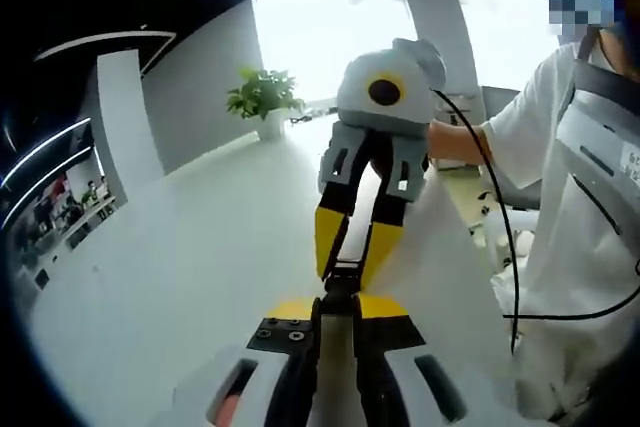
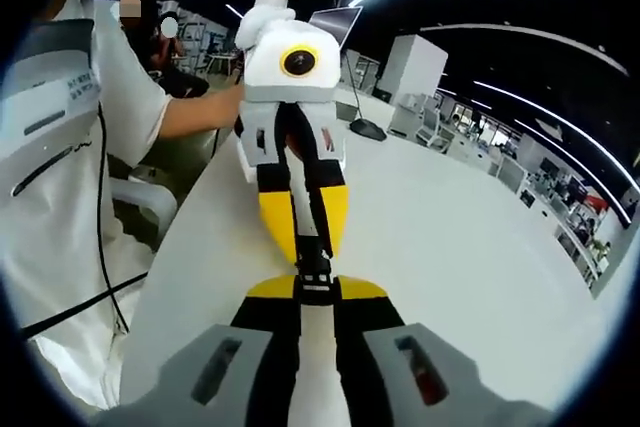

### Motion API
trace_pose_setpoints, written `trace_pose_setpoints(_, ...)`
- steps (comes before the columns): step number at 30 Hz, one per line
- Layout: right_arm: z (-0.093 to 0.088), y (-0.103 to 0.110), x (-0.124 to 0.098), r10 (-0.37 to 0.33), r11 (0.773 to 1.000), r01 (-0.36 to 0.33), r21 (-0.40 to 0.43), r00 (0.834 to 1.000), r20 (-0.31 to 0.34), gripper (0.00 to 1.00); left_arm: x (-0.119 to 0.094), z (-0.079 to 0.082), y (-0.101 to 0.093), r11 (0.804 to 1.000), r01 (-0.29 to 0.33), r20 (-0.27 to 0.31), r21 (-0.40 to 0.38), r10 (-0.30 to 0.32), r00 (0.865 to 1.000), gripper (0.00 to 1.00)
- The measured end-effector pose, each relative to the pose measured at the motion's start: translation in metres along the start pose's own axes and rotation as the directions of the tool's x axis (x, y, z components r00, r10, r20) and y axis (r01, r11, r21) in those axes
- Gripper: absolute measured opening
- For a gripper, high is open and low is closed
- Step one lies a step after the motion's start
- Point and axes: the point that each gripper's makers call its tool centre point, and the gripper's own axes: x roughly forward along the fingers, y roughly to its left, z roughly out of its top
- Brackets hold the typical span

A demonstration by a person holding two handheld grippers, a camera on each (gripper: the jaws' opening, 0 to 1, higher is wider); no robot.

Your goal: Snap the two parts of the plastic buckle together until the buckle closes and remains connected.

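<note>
Nearest the lens in the left gripper view, the left claw (image 1: 337, 319) is pinched narrow on one dark part of the buckle (image 1: 341, 282); facing it, the right claw (image 1: 346, 259) grips the other part. Seen in the right gripper view, the right claw (image 2: 312, 299) is likewise narrow on the buckle (image 2: 314, 272), the left claw (image 2: 304, 239) opposing it. Both claws meet tip to tip above the white surface (image 2: 450, 247), near its edge beside the person (image 2: 70, 147). Long axis of the buckle runs straight along both claws' line; whether it is latched cannot be told.
</note>
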Motion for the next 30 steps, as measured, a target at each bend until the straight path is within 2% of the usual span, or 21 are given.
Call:
trace_pose_setpoints(4, 0.003, -0.001, -0.001, 0.007, 1.000, -0.007, -0.022, 1.000, -0.005, 0.09, -0.001, -0.001, 0.000, 1.000, -0.017, -0.015, 0.020, 0.017, 1.000, 0.10)
trace_pose_setpoints(9, 0.003, 0.001, 0.000, 0.041, 0.997, -0.042, -0.058, 0.999, -0.022, 0.09, -0.002, -0.001, -0.002, 0.999, 0.002, -0.021, 0.037, -0.001, 1.000, 0.10)
trace_pose_setpoints(17, 0.002, 0.008, -0.001, 0.135, 0.990, -0.134, -0.036, 0.990, 0.034, 0.09, -0.004, -0.003, -0.010, 0.997, 0.055, -0.017, 0.047, -0.055, 0.998, 0.10)
trace_pose_setpoints(30, 0.002, 0.012, -0.003, 0.199, 0.980, -0.196, -0.043, 0.977, 0.074, 0.09, -0.001, -0.002, -0.018, 0.992, 0.117, -0.017, 0.041, -0.116, 0.993, 0.10)
